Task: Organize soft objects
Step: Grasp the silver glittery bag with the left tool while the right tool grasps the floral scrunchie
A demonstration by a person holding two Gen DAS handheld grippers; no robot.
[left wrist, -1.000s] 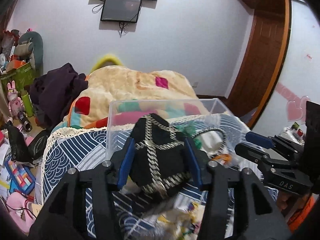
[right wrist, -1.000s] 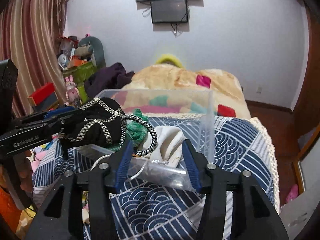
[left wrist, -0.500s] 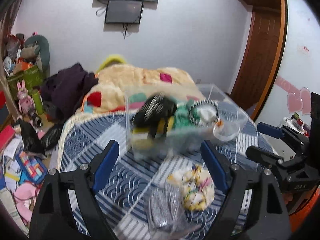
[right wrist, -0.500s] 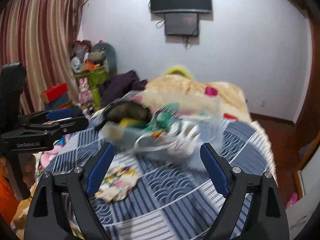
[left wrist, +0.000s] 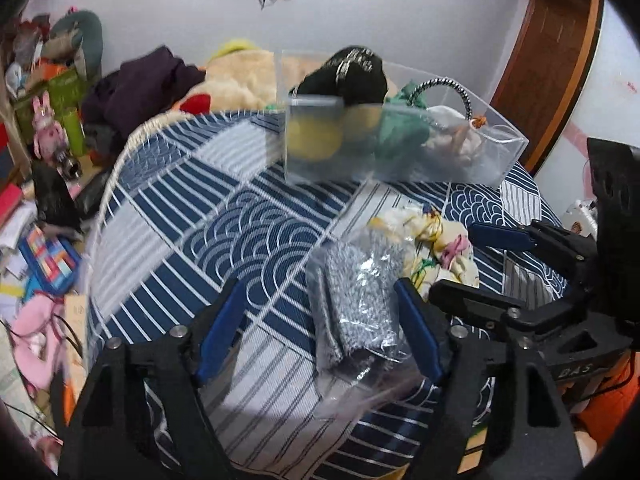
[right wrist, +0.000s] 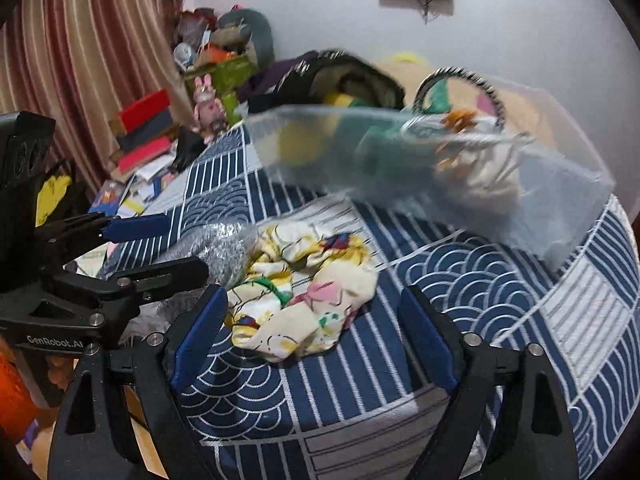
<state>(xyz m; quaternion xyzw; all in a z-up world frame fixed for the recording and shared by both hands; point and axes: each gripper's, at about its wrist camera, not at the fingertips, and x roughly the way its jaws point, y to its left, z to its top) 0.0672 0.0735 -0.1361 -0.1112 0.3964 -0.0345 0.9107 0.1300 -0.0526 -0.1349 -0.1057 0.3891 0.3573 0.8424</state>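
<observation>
A clear plastic bin [left wrist: 496, 156] [right wrist: 568, 208] sits on the blue patterned bed cover, holding a black bag with silver trim [left wrist: 352, 76] [right wrist: 344, 76], yellow, green and white soft items. A crumpled floral cloth [left wrist: 436, 240] [right wrist: 304, 296] lies in front of it. A grey fabric in a clear bag [left wrist: 356, 300] [right wrist: 216, 248] lies beside the cloth. My left gripper [left wrist: 320, 336] is open, just above the bagged fabric. My right gripper [right wrist: 312, 340] is open and empty, over the floral cloth.
The bed cover [left wrist: 224, 216] has a lace edge at the left. Beyond it lie a floral quilt [left wrist: 240, 80], dark clothes [left wrist: 140, 84] and floor clutter [left wrist: 36, 248]. Books and toys [right wrist: 148, 132] stand by the curtain. A wooden door [left wrist: 552, 48] is at right.
My left gripper let go of the black bag, which now sits in the bin. Both grippers opened wide, pulled back and tilted down over the cloth and bagged fabric.
</observation>
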